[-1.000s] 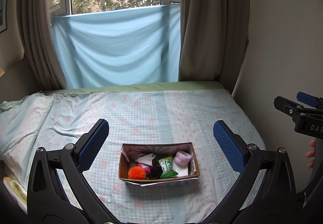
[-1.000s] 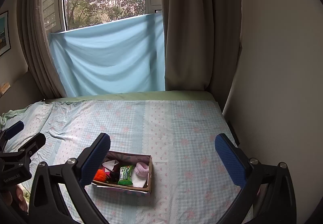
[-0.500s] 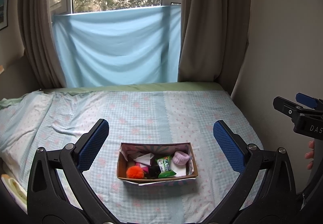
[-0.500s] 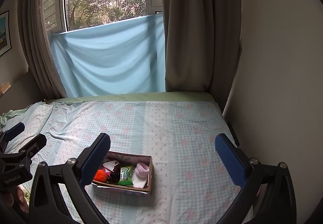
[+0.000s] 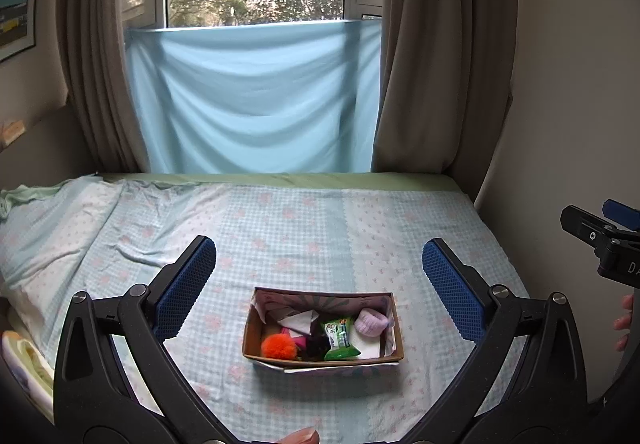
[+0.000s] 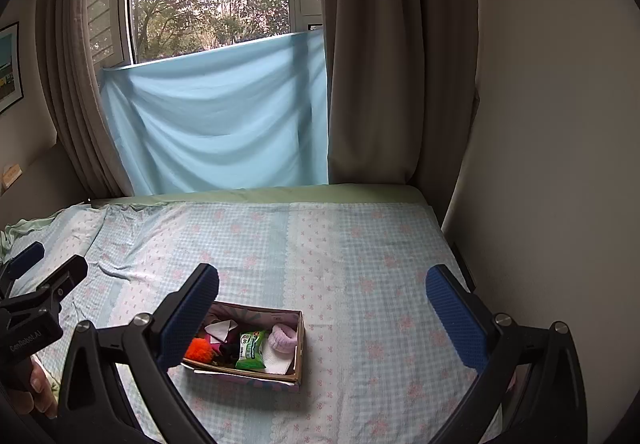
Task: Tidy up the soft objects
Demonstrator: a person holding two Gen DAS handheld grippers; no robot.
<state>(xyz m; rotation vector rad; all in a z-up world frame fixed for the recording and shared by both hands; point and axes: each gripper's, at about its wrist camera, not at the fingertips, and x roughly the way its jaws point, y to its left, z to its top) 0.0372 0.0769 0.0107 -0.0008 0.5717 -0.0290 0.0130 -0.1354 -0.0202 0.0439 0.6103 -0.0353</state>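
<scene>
A cardboard box (image 5: pixel 394 340) sits on the bed, also in the right wrist view (image 6: pixel 299 348). It holds an orange pom-pom (image 5: pixel 277 346), a green packet (image 5: pixel 339 333), a pale purple sock (image 5: pixel 372 322), a white folded cloth (image 5: pixel 298 320) and dark pieces. My left gripper (image 5: pixel 318 288) is open and empty, held above the box. My right gripper (image 6: pixel 320 308) is open and empty, held above the bed with the box near its left finger. The same orange pom-pom (image 6: pixel 200 349), green packet (image 6: pixel 251 350) and sock (image 6: pixel 283 337) show there.
The bed (image 5: pixel 320 228) has a light blue checked sheet with pink flowers, rumpled at the left. A wall (image 6: pixel 560 164) runs along the bed's right side. Curtains (image 5: pixel 432 44) and a blue cloth (image 5: pixel 256 100) hang at the window behind.
The left wrist view has swung slightly, so the box sits a little lower and more centred. Both grippers stay open. The box contents have not moved.
</scene>
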